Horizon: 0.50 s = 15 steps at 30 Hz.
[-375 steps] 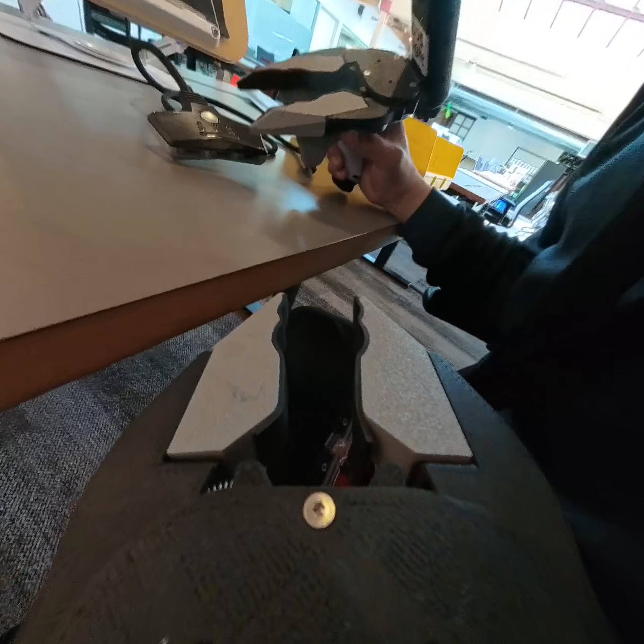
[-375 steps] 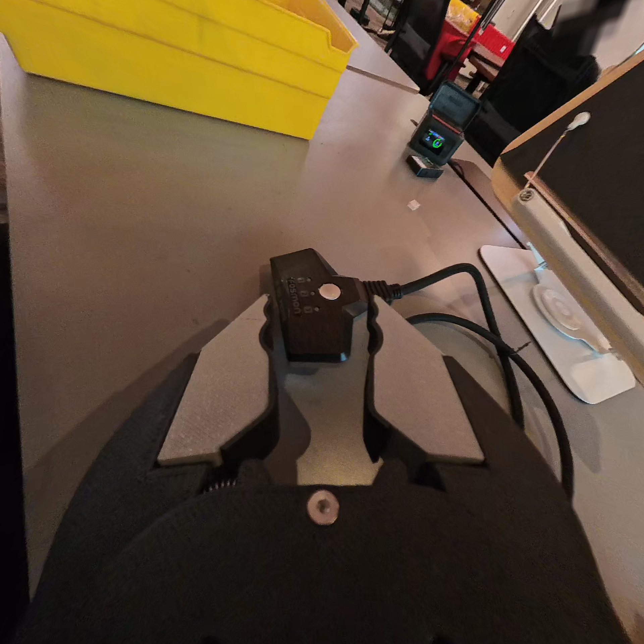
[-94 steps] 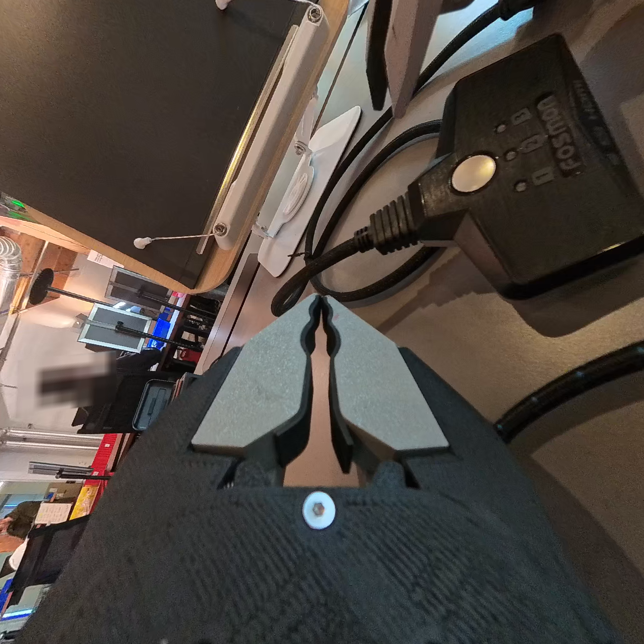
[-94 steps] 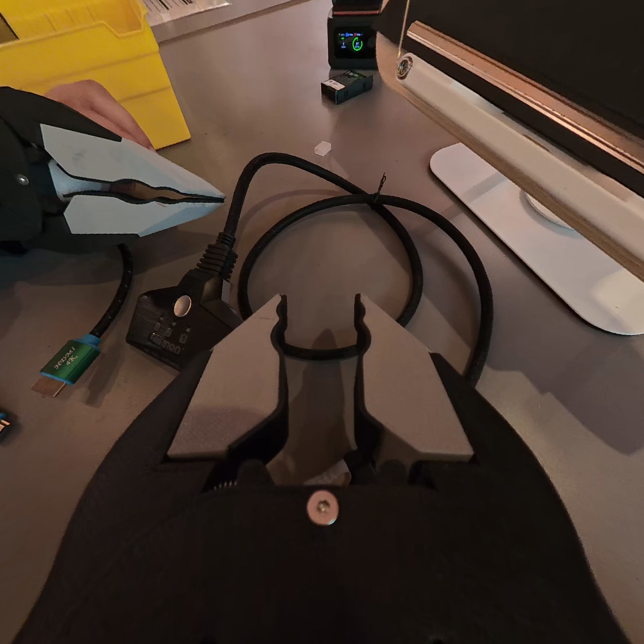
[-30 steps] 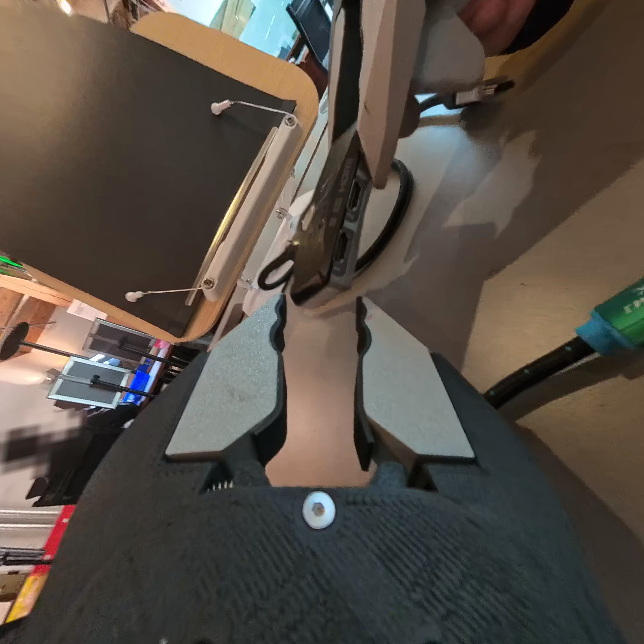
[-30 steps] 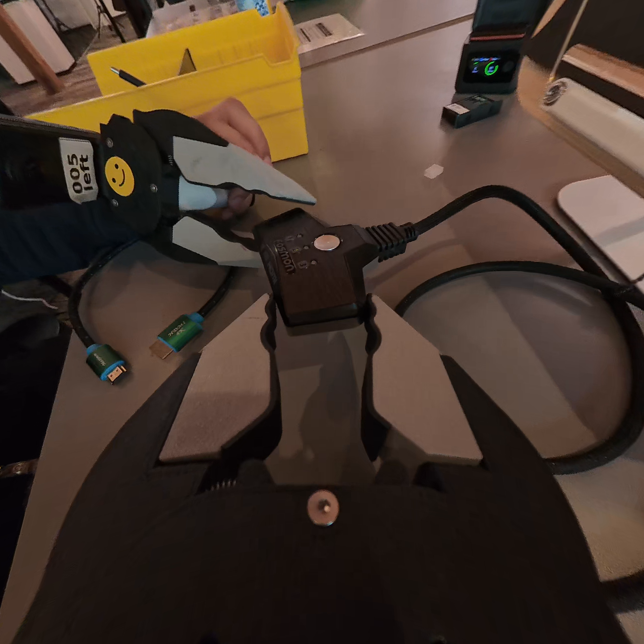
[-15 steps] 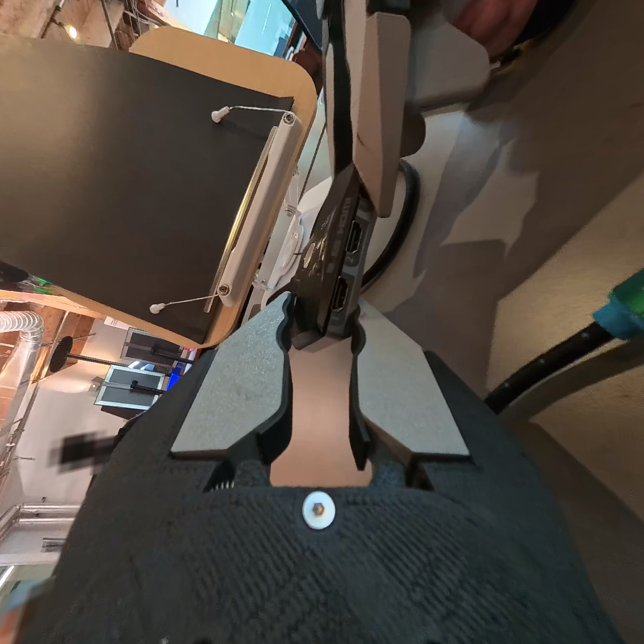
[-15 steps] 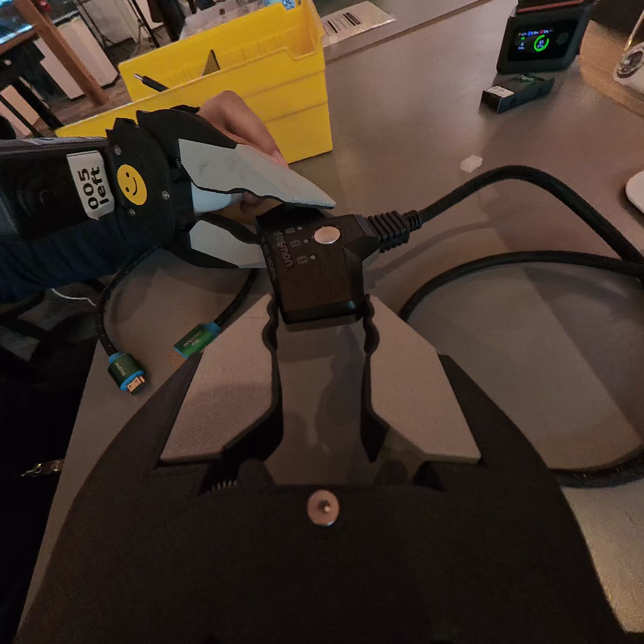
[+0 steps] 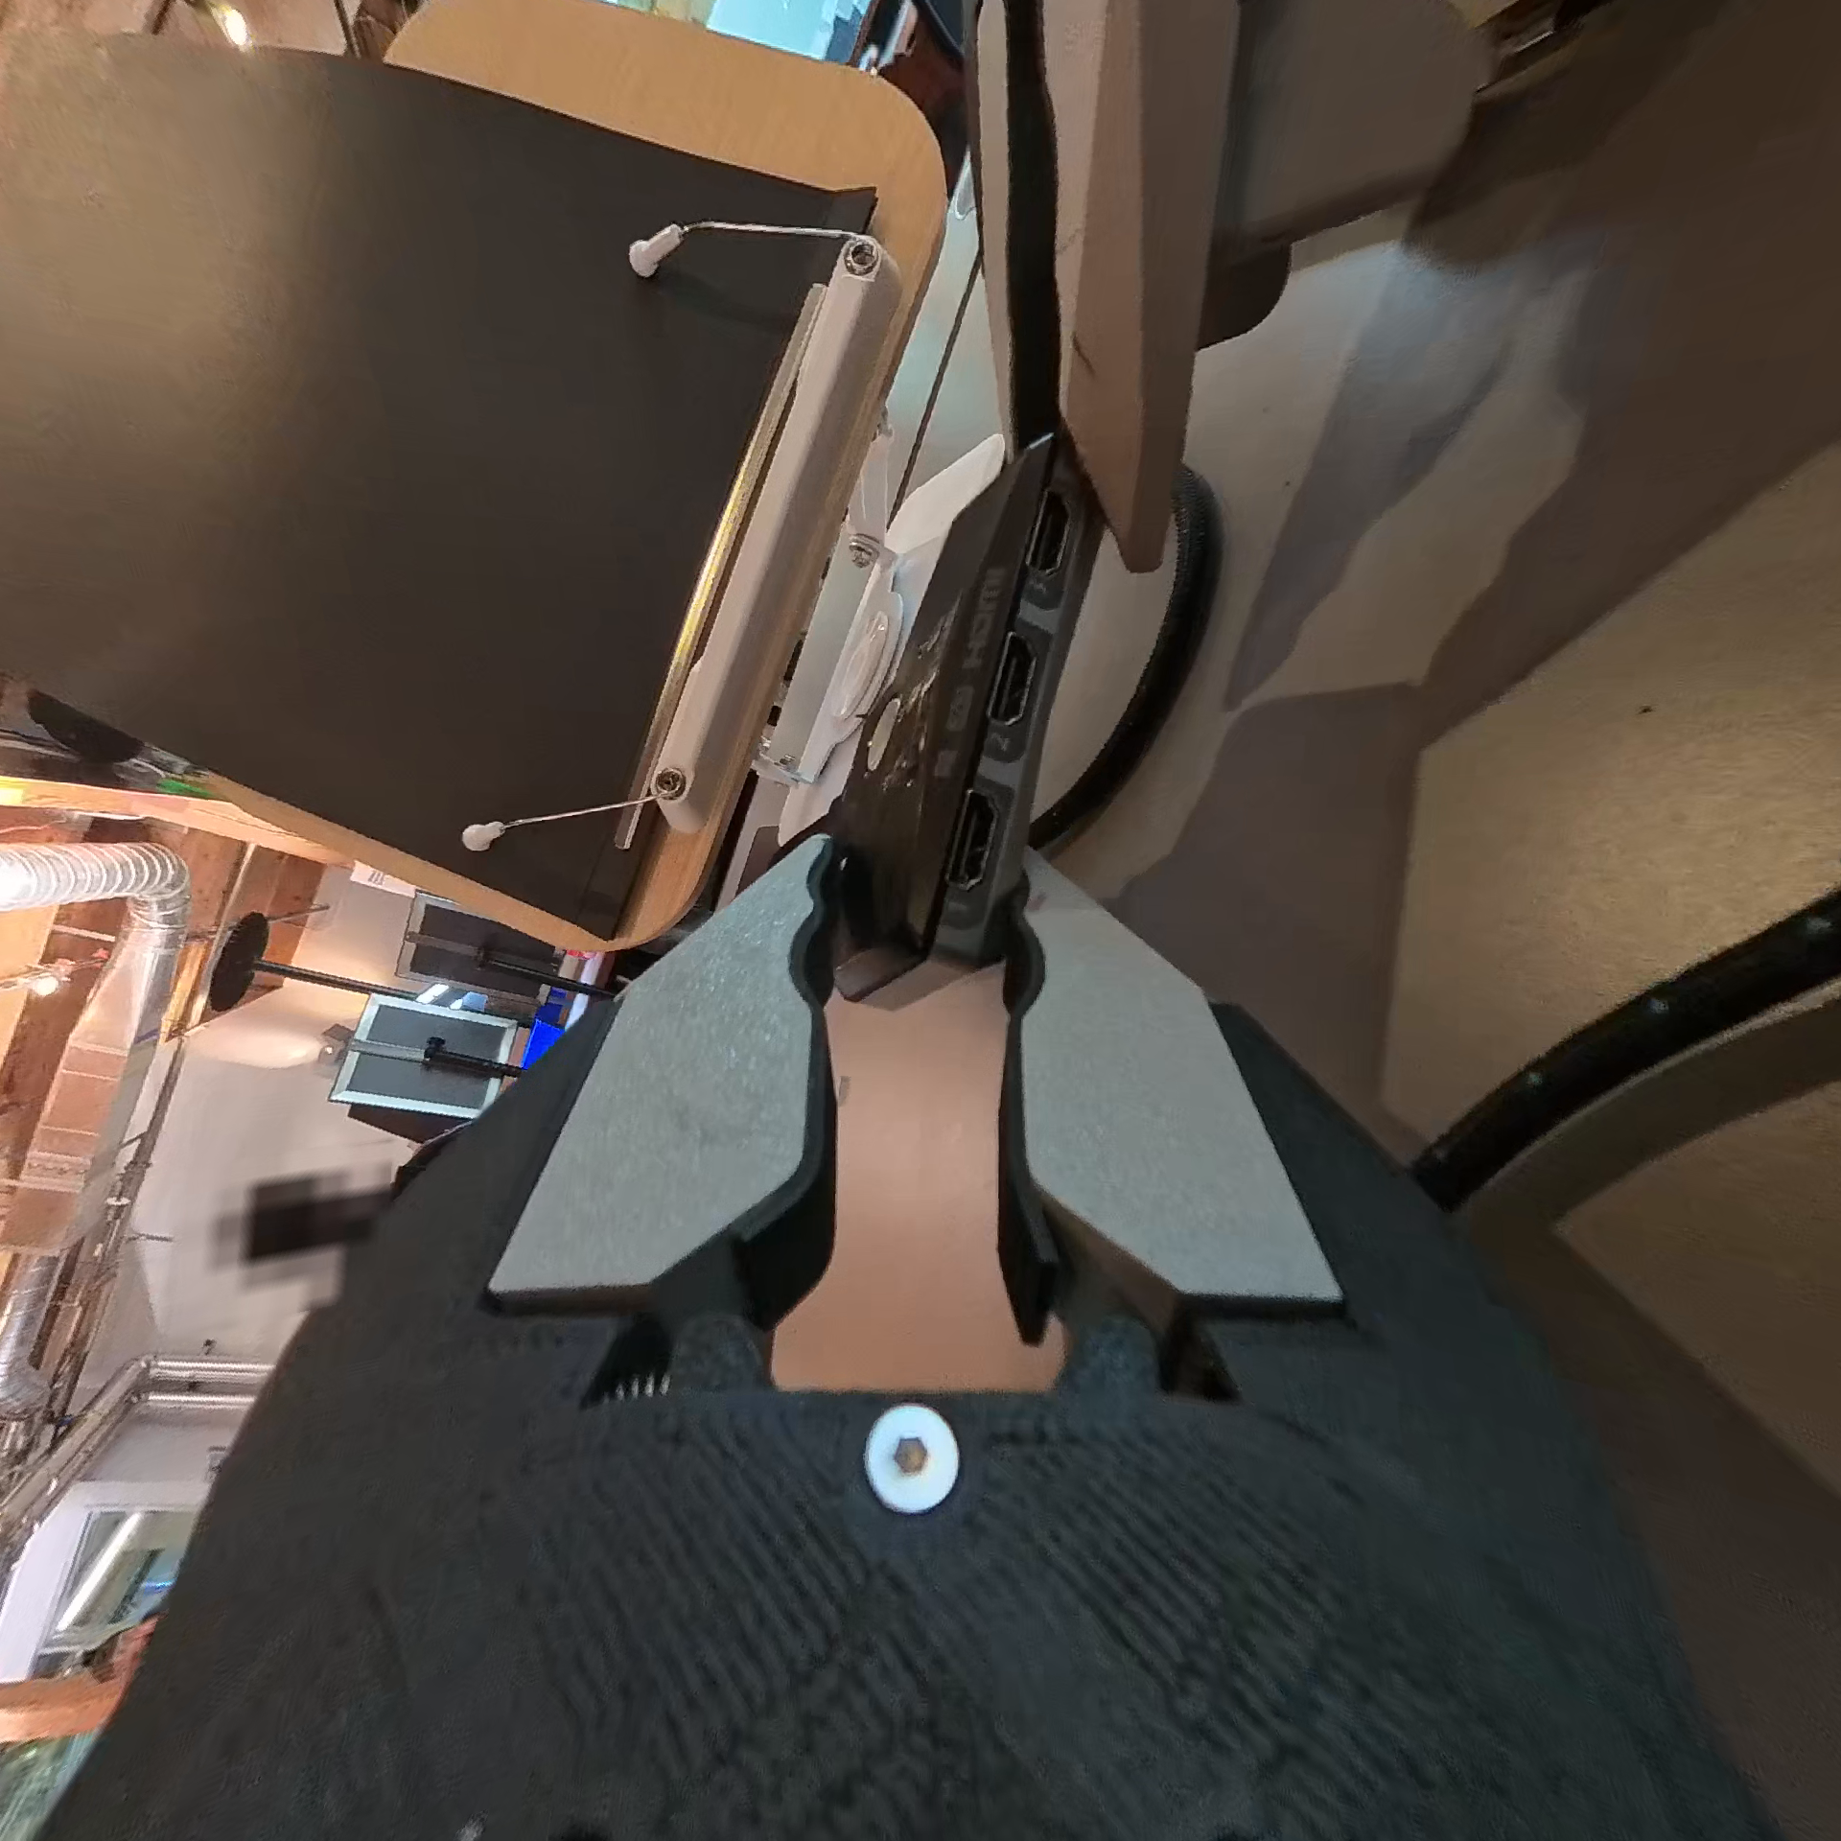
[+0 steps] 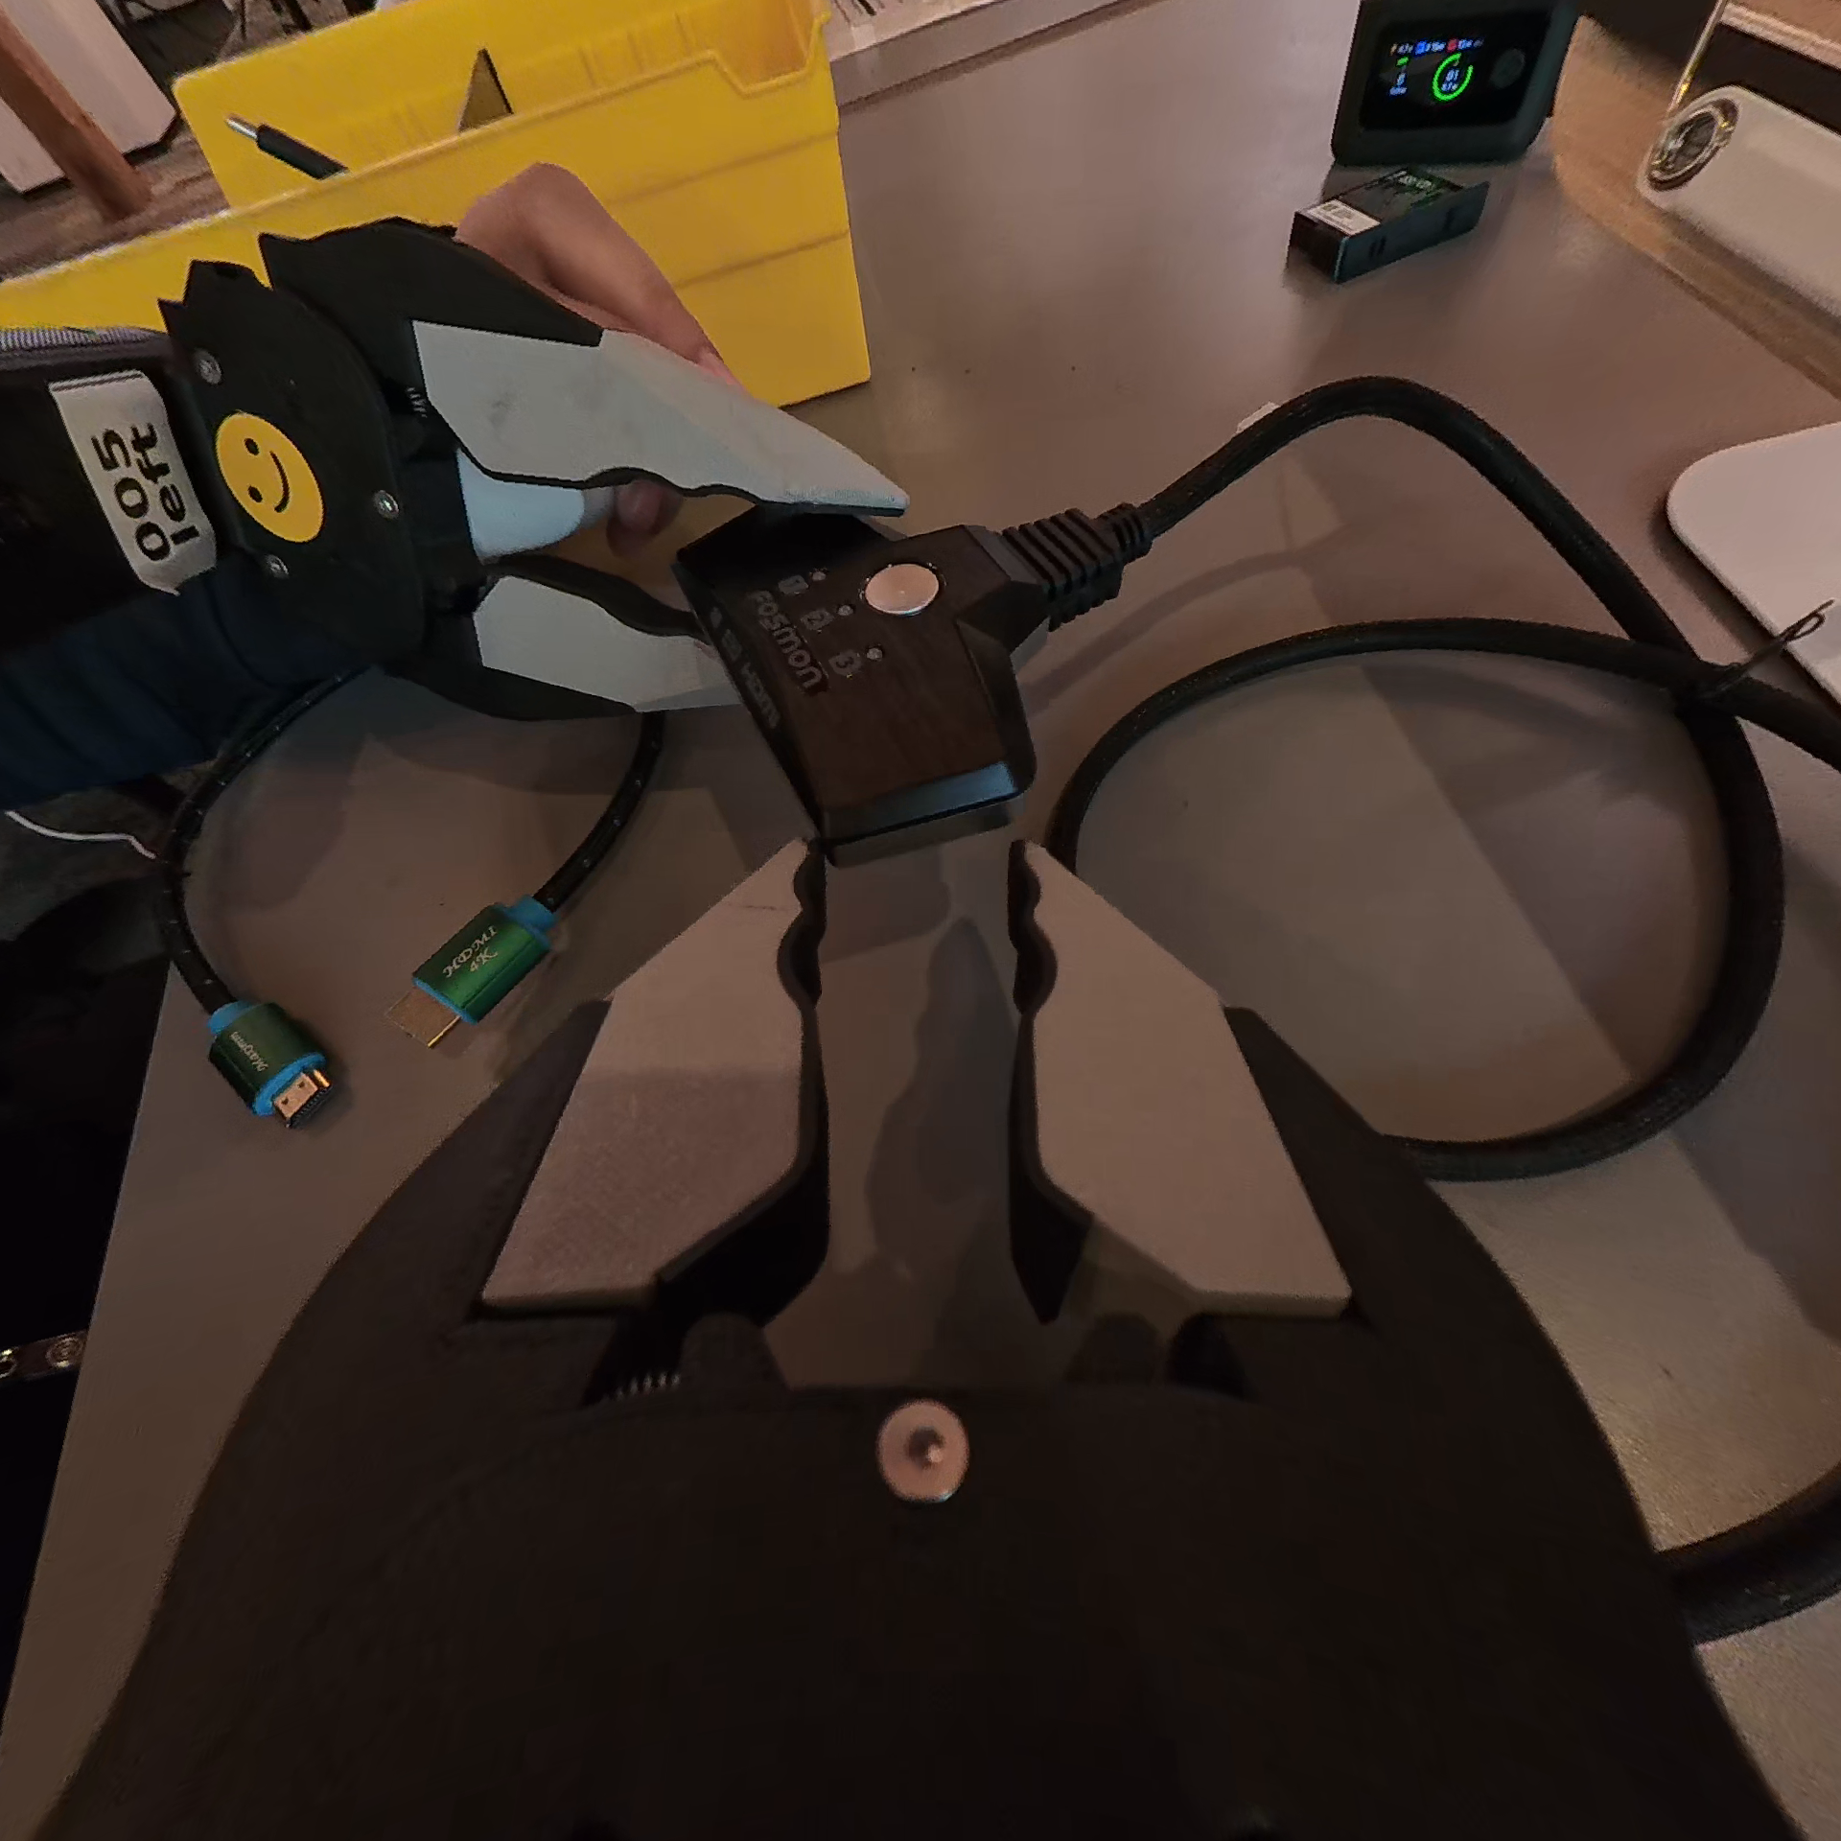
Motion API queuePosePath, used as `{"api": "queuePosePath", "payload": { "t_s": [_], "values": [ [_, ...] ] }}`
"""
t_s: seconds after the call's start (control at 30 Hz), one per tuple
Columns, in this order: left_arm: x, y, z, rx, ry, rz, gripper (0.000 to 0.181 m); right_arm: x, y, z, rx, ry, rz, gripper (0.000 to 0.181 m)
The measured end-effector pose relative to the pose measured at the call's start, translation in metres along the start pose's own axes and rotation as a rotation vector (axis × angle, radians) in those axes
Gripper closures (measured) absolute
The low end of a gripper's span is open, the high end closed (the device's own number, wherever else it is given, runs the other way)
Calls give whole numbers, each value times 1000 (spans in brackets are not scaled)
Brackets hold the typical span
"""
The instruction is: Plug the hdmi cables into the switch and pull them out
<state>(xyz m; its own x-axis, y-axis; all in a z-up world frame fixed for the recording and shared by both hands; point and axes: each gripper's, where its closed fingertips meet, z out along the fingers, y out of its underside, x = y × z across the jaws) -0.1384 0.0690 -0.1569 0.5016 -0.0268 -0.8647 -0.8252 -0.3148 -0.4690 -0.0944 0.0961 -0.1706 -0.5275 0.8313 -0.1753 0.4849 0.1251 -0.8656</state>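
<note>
A black HDMI switch (image 10: pixel 887 687) is held just above a grey table (image 10: pixel 1146 259), tilted, one end gripped between the fingers of the left gripper (image 10: pixel 797 598), which are clenched on it. In the left wrist view the same switch (image 9: pixel 971 737) is seen edge-on, its three ports empty. The right gripper (image 10: pixel 917 867) is held with its fingers spread, their tips just beside the switch's near end and grasping nothing. Two loose HDMI cable plugs are seen on the table, one green (image 10: pixel 478 961) and one blue-tipped (image 10: pixel 269 1071). A braided black cable (image 10: pixel 1494 697) is looped from the switch's far end. A yellow bin (image 10: pixel 638 159) stands behind.
</note>
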Motion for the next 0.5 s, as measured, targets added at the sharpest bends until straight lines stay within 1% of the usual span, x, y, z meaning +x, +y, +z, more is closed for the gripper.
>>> {"api": "queuePosePath", "payload": {
  "t_s": [0.17, 0.5],
  "values": [
    [0, 2, 0, -9, -4, 11, 152, 0, 2, 2, -12, 8, -17, 152],
    [-1, 2, 0, -13, -16, 14, 152, 3, 3, 1, -16, 33, -27, 153]
  ]
}}
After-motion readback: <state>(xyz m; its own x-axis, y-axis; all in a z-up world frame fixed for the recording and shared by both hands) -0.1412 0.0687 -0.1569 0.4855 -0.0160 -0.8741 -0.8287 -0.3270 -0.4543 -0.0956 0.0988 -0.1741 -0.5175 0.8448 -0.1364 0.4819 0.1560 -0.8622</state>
